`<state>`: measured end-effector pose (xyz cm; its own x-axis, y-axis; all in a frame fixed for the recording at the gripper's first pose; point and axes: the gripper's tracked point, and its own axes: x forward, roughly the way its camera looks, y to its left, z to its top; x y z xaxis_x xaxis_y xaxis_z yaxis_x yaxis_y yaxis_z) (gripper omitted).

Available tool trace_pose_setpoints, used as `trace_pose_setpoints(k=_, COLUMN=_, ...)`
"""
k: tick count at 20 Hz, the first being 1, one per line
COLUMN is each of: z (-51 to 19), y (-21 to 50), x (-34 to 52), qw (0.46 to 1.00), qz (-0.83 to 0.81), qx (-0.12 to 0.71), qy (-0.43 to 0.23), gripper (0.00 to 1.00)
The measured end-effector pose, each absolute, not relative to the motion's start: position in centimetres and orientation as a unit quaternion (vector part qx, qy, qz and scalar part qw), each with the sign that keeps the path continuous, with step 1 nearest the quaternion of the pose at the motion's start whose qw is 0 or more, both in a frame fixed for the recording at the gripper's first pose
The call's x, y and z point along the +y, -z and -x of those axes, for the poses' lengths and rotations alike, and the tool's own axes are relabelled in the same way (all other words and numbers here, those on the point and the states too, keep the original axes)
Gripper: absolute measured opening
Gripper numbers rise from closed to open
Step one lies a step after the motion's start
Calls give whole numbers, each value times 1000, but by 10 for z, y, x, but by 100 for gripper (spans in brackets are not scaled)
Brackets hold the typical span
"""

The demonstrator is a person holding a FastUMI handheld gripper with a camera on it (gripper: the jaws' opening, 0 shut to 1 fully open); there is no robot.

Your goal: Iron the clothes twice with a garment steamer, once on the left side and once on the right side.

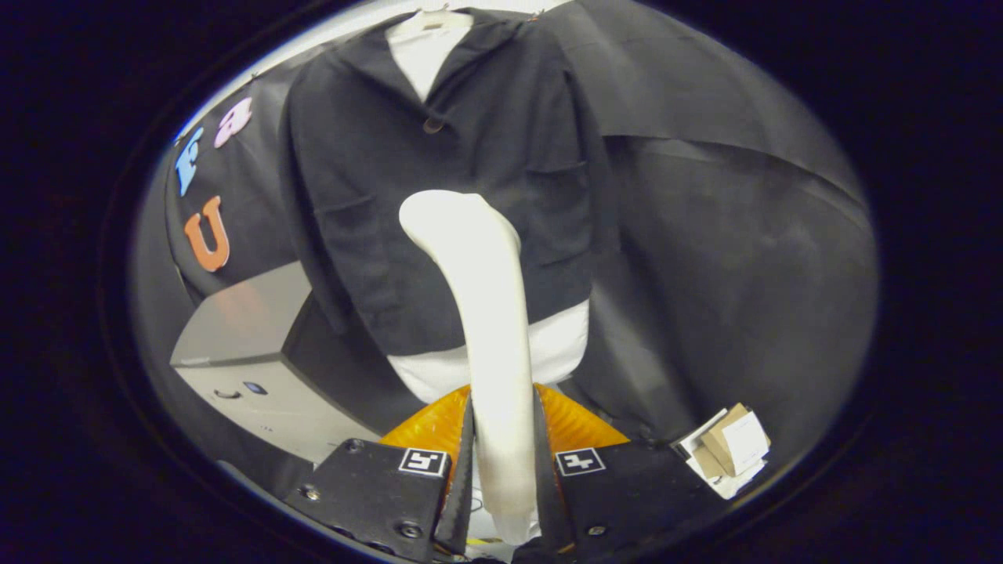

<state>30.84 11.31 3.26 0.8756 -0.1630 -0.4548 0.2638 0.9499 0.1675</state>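
The gripper (503, 462) is squeezing the steamer (484, 313), which is standing tall and pointing straight ahead at the coat (368, 196).

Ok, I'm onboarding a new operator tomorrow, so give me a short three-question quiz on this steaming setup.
1. True or false: the tool is shut on the white garment steamer.
2. Multiple choice: where does the steamer's head sit against the dark jacket?
A. at the collar
B. in front of the middle of the jacket
C. below the hem
3. Fill in: under the jacket hangs a ___ garment, seen at the neck and below the hem.

Key: 1 true; 2 B; 3 white.
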Motion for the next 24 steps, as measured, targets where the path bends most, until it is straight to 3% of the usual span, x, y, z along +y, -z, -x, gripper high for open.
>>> trace_pose_setpoints(k=17, z=-376, y=-269, x=37, qw=984, qz=-137, qx=29, qy=111, gripper=37)
trace_pose_setpoints(k=24, z=-404, y=-288, x=36, qw=986, qz=-113, qx=22, qy=124, gripper=37)
